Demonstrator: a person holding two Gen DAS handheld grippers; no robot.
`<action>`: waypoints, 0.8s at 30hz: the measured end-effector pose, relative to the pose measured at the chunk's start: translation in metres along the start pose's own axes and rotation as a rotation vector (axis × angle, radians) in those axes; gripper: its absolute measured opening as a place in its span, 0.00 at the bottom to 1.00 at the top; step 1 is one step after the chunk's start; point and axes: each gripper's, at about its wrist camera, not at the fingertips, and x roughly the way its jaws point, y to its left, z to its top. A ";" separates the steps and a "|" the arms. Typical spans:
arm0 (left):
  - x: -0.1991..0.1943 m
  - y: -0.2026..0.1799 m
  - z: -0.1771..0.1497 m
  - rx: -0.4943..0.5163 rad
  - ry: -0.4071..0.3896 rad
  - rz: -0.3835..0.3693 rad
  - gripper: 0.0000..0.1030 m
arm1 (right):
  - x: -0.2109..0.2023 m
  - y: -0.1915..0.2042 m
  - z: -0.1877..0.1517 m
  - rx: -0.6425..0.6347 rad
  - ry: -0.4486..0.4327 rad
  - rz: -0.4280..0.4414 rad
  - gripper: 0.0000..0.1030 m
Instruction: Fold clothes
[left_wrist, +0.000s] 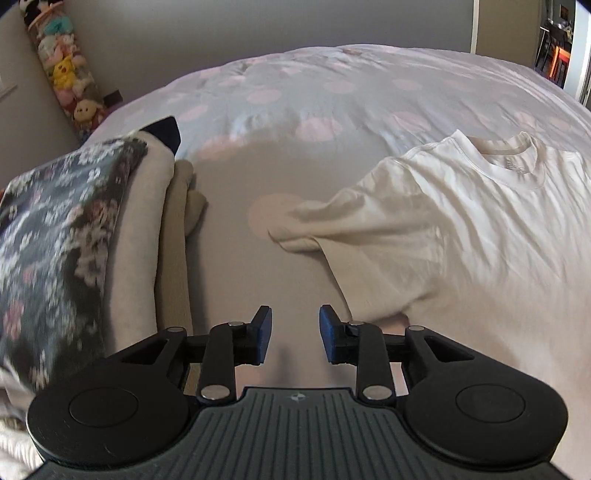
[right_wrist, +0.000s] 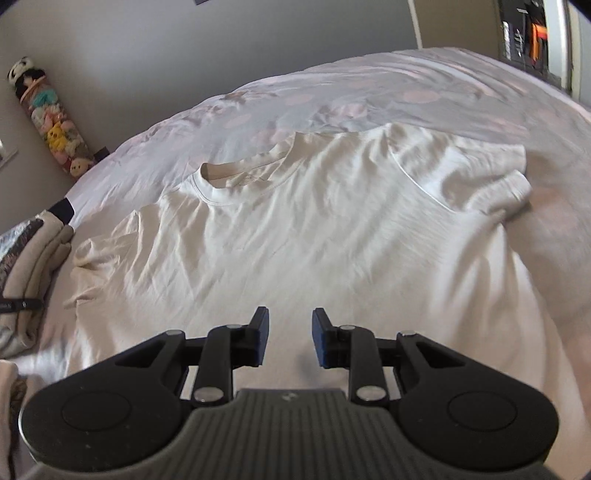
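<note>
A white T-shirt (right_wrist: 295, 236) lies spread and wrinkled on the bed, collar (right_wrist: 229, 177) toward the far side. In the left wrist view the same T-shirt (left_wrist: 461, 229) fills the right half, one sleeve (left_wrist: 303, 225) pointing left. My left gripper (left_wrist: 295, 336) hovers open over bare bedspread beside the shirt's lower left edge, nothing between its blue pads. My right gripper (right_wrist: 290, 338) is open above the shirt's lower body, pads apart and holding nothing.
The bed (left_wrist: 295, 96) has a pale cover with pink dots. A stack of folded clothes (left_wrist: 74, 229) with a dark floral piece on top sits at the left, also seen as folded clothes (right_wrist: 33, 243). A column of plush toys (left_wrist: 70, 74) stands by the wall.
</note>
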 end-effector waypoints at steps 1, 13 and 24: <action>0.009 -0.001 0.007 0.021 -0.010 0.014 0.30 | 0.008 0.006 0.002 -0.041 -0.006 -0.011 0.28; 0.089 -0.014 0.052 0.310 -0.017 0.044 0.40 | 0.057 0.013 -0.009 -0.244 -0.028 -0.085 0.35; 0.064 -0.022 0.079 0.298 0.074 -0.072 0.02 | 0.055 0.011 -0.005 -0.196 -0.055 -0.054 0.36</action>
